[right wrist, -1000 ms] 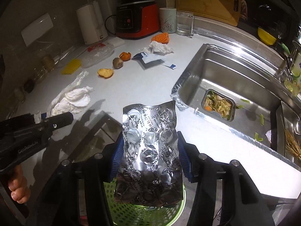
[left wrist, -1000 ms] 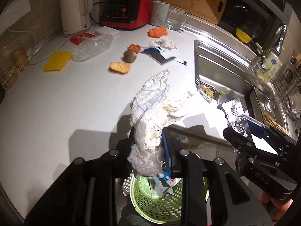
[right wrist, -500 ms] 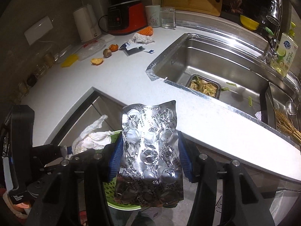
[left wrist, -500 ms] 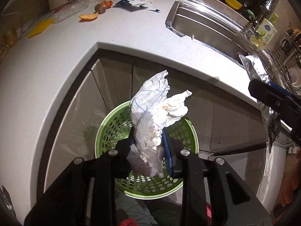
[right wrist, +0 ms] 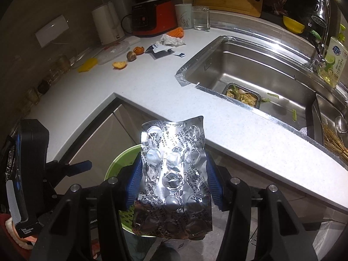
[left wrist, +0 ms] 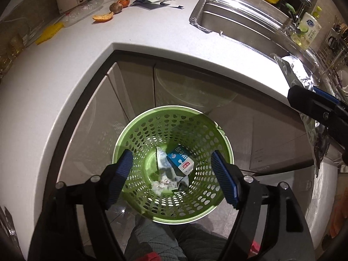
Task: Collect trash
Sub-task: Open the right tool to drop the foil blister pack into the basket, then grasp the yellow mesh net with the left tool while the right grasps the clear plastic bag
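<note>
Trash is the job here, and one piece has just gone in: the tissue (left wrist: 159,183) that the left gripper (left wrist: 173,177) pinched half a second ago now lies at the bottom of the bin (left wrist: 139,130), straight below the spread fingers, next to a blue-and-white carton (left wrist: 181,159). The left gripper is now wide open and holds nothing, hanging directly over the bin mouth. So that drop is done, I judge, and the left tool is free for the next pickup.

The right gripper (right wrist: 173,182) is clamped on a foil blister pack (right wrist: 174,174), which stands up between its blue pads (right wrist: 133,179). The bin rim shows just below and behind the pack, so its release looks like the next step.

Far ahead of both tools, on the counter (right wrist: 152,91), more remains: orange peel (right wrist: 119,64), a crumpled tissue (right wrist: 173,40) and torn packaging (right wrist: 161,51).
</note>
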